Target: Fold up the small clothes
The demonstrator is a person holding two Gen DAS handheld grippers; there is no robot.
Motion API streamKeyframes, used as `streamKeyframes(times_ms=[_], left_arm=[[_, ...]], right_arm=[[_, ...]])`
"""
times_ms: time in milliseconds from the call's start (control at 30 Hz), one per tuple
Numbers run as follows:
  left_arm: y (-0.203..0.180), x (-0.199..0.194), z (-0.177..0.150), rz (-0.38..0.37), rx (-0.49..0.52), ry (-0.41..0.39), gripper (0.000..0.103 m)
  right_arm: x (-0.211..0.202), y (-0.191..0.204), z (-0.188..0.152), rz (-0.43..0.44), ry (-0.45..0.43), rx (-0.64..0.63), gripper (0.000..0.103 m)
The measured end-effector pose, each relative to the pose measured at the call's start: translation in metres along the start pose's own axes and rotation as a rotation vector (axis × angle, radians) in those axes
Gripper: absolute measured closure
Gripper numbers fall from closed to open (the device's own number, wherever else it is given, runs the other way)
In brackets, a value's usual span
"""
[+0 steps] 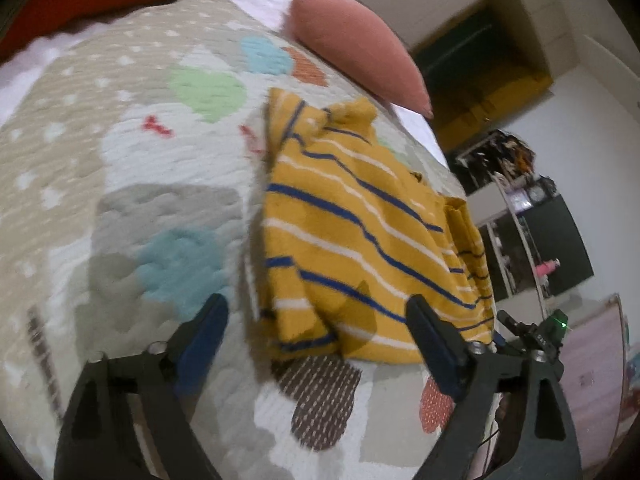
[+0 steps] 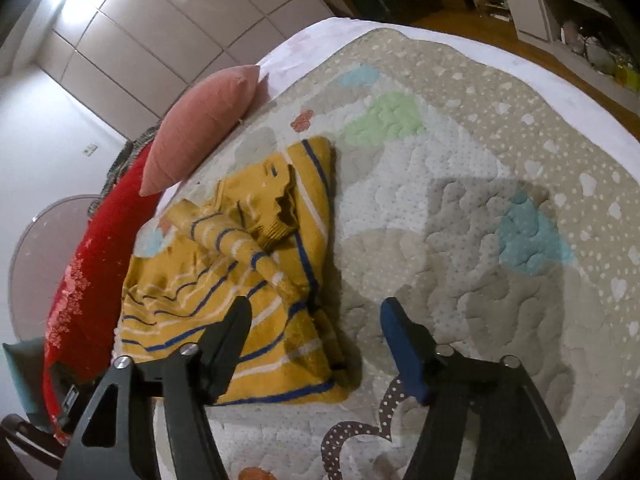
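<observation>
1 striped sweater (image 1: 360, 236), 1 pink pillow (image 1: 356, 44), 1 quilt (image 1: 120, 160)

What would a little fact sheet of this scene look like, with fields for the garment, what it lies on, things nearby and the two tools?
garment: yellow striped sweater, partly folded, one sleeve laid across it
surface: quilted bedspread with coloured patches
nearby: pink pillow beyond the sweater; red blanket at the bed's edge
left hand-held gripper: open, holding nothing, above the sweater's near edge
right hand-held gripper: open, holding nothing, one finger over the sweater, the other over the bedspread
folding: not finished
</observation>
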State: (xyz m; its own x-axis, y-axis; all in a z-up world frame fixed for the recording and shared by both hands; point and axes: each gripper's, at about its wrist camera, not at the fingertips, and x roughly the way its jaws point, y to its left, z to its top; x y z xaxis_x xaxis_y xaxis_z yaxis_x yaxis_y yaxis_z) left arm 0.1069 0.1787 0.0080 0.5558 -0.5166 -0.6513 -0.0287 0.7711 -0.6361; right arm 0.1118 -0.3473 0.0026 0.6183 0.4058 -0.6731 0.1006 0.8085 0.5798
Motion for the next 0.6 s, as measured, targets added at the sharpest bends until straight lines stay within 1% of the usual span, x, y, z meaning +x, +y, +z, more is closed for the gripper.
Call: streamKeyframes(times_ms=[67,100,133,200,267,300,333,367,400,433,467,500,533,600], left_arm=[[0.001,0.013,0.004,-0.005,0.006,0.005,0.009],[0.0,0.018,0.007,-0.006,0.008,0.005,0.007],[-0.002,0.024,0.01,-0.009,0.014,-0.001,0.003],[-0.008,0.035,0.019,-0.033,0.025,-0.007,0.001],[-0.016,0.051,0.027,-0.061,0.018,0.019,0.001],[-0.019,0.056,0.028,-0.052,0.014,0.025,0.001],[-0.025,0.064,0.03,-0.014,0.019,0.035,0.001],[-0.031,0.068,0.031,0.021,0.03,0.046,0.004],[-0.034,0.07,0.031,0.051,0.041,0.052,0.031],[-0.037,0.07,0.031,0.072,0.041,0.072,0.074],[-0.034,0.071,0.032,0.035,0.004,0.122,0.085],[-0.032,0.067,0.031,0.017,-0.031,0.133,0.086],[-0.032,0.06,0.03,0.031,-0.04,0.125,0.088],[-0.036,0.044,0.026,0.038,-0.03,0.117,0.089]], right_arm=[[0.012,0.001,-0.002,-0.007,0.027,-0.016,0.03],[0.018,0.003,-0.002,-0.014,0.034,-0.021,0.029],[0.025,0.006,-0.001,-0.018,0.035,-0.027,0.028],[0.038,0.014,0.004,-0.013,0.019,-0.046,0.024],[0.055,0.025,0.013,0.004,0.016,-0.056,0.023],[0.063,0.03,0.016,0.012,0.021,-0.058,0.023],[0.072,0.035,0.018,0.015,0.026,-0.062,0.023],[0.082,0.042,0.021,-0.003,0.029,-0.072,0.025],[0.086,0.047,0.022,-0.021,0.029,-0.08,0.031],[0.09,0.051,0.023,-0.027,0.04,-0.081,0.054],[0.092,0.051,0.025,-0.011,0.061,-0.066,0.074],[0.092,0.046,0.027,0.057,0.098,-0.011,0.076],[0.09,0.04,0.028,0.102,0.117,0.037,0.078],[0.079,0.032,0.026,0.168,0.126,0.09,0.079]])
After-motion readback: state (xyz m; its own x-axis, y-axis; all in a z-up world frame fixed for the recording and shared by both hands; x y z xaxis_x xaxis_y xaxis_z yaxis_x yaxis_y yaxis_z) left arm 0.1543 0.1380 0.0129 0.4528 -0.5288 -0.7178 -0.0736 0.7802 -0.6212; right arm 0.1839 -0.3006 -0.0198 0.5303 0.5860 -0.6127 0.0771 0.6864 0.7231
